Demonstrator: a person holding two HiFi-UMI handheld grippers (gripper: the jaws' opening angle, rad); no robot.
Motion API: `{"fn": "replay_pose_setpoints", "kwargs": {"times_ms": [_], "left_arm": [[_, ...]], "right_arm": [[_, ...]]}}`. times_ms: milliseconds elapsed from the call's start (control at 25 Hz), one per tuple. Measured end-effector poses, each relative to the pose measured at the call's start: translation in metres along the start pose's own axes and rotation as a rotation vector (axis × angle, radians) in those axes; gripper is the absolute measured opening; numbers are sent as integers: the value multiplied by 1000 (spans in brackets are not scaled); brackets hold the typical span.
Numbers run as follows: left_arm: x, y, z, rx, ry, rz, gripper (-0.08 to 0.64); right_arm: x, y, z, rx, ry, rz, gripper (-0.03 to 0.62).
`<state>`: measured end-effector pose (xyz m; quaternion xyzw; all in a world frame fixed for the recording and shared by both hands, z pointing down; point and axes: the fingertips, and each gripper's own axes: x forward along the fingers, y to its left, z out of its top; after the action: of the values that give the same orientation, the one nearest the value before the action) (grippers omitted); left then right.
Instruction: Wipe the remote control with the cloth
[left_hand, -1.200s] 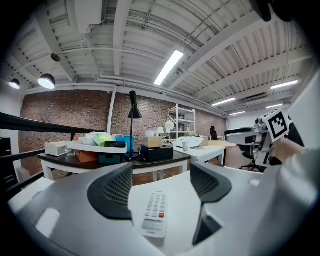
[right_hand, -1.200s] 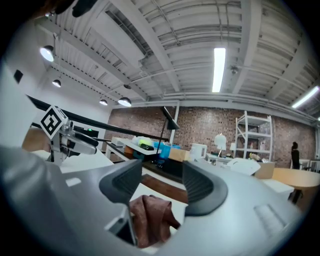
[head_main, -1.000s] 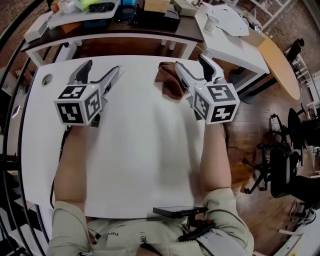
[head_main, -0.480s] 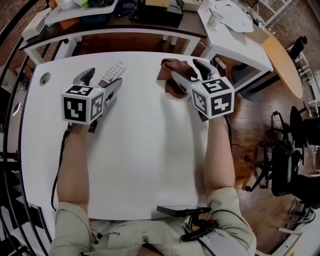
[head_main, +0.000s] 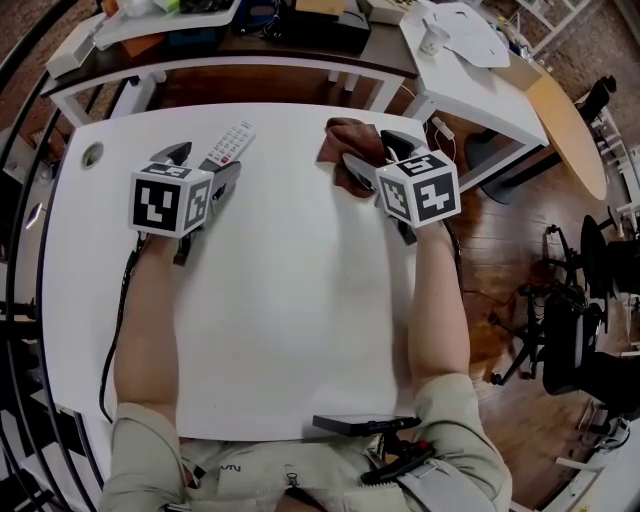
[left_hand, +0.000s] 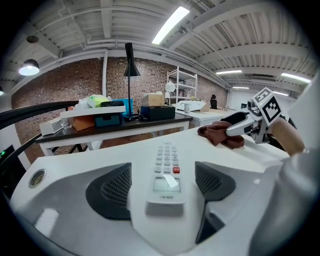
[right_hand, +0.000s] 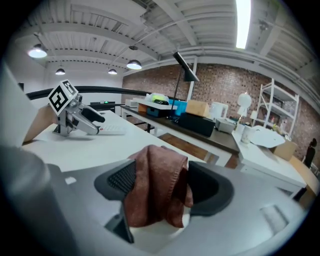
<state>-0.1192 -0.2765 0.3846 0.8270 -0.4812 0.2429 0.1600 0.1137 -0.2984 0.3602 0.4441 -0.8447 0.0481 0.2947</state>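
Remote and cloth, each between wide claws

Left claw (head_main: 205, 160), just opened wide, straddles the white remote (head_main: 228, 143) — red button, print unreadable — at the table's (head_main: 290, 300) 11 o'clock; right claw (head_main: 368, 150), likewise, straddles the brown cloth (head_main: 343, 140) at 1 o'clock, ungripped.

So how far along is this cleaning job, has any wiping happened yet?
Done: apparently nothing wiped yet. In hand: both pairs of jaws have just opened wide; the left gripper straddles the white rectangular remote control, the right gripper straddles the crumpled brown cloth, neither clamped. Left: grip both, bring cloth to remote, wipe.
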Motion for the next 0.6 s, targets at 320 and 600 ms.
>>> {"fn": "replay_pose_setpoints", "kwargs": {"times_ms": [320, 600], "left_arm": [[8, -5, -7, 95, 99, -9, 378], [11, -6, -9, 70, 154, -60, 356]], "right_arm": [[7, 1, -5, 6, 22, 10, 330], [10, 4, -8, -4, 28, 13, 330]]}}
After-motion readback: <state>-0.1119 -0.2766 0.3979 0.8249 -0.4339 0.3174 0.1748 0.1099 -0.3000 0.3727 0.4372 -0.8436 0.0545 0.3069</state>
